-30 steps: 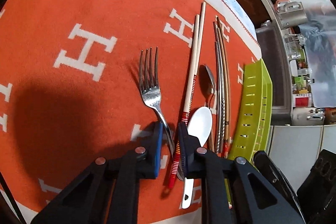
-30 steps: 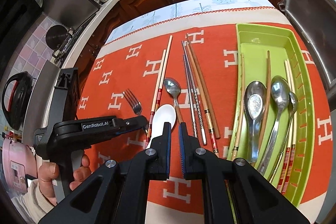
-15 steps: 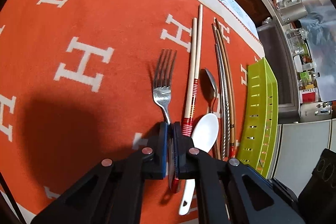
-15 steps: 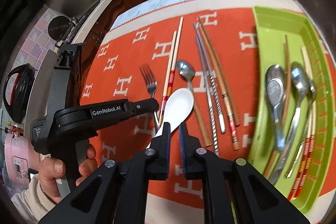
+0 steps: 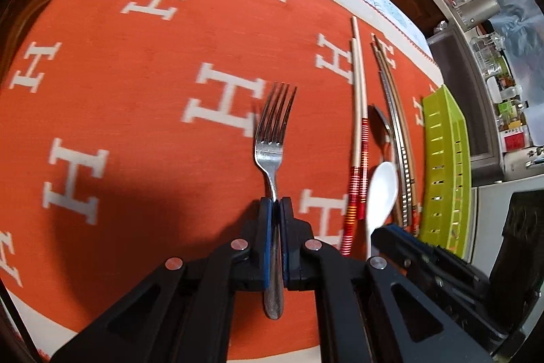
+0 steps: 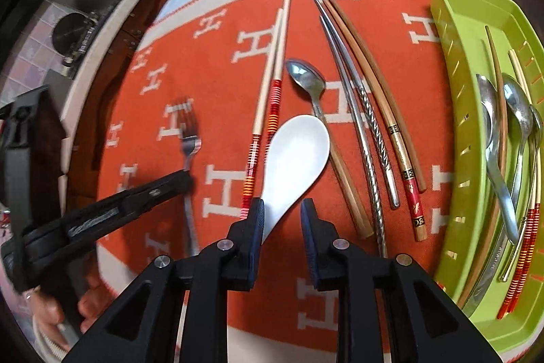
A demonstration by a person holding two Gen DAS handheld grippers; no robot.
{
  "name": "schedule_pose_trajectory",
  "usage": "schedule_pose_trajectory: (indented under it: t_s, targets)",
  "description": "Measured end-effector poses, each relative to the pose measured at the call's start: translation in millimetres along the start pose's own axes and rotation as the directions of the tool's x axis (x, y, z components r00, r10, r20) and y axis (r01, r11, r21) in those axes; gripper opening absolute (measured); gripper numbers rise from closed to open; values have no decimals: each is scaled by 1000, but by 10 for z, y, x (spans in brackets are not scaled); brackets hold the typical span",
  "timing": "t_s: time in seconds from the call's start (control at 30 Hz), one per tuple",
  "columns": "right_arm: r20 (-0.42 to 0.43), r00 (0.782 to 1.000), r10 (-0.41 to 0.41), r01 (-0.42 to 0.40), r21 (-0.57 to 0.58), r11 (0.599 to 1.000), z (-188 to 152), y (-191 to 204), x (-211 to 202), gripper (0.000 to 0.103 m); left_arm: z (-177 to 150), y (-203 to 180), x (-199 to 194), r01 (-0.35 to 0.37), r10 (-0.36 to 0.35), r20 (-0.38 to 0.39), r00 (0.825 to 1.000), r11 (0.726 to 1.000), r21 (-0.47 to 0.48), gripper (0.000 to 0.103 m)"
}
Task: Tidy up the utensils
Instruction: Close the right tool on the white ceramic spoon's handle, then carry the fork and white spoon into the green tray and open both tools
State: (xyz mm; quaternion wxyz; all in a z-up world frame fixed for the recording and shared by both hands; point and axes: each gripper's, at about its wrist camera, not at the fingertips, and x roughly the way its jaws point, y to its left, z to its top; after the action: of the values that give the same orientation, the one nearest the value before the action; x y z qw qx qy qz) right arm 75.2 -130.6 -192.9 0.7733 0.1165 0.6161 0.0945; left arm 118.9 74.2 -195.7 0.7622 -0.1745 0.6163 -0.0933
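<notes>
Roughly halfway through: the green tray (image 6: 452, 33) at three o'clock on the tabletop already holds several metal spoons and chopsticks. Left on the orange cloth (image 5: 142, 63) are a fork (image 5: 272, 138), striped chopsticks (image 6: 272, 97), a white spoon (image 6: 292, 159), a steel spoon (image 6: 306, 80) and more chopsticks. The left gripper (image 5: 276, 206) has its jaws clamped on the fork's handle; the right gripper (image 6: 280, 210), jaws just opening, straddles the white spoon's handle without pressing it.
</notes>
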Motion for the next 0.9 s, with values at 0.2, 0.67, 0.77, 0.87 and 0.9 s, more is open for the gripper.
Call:
schedule_pose_trajectory:
  t_s: [0.2,0.67,0.77,0.87,0.9]
  targets:
    - [44,995,-89,91,-33,995,40,126,76,22,10,-1,-3,-23,23,7,1000,999,38,5]
    - [126,992,-6,10,-28,1000,-12,48,-117,4,-31,105,-110,76,-76,58,995,997,9,2]
    - [149,989,21,-19,-15,1000,-17,-8,-248,4,-58,56,-245,96,-98,79,992,995,25,2]
    - [179,983,49,-52,10,999,-12,-109,-445,4,-68,-40,-381,122,-126,86,988,991,53,2]
    - [193,980,54,-59,22,998,-11,-163,-537,4,-77,-82,-416,128,-133,88,987,990,63,2]
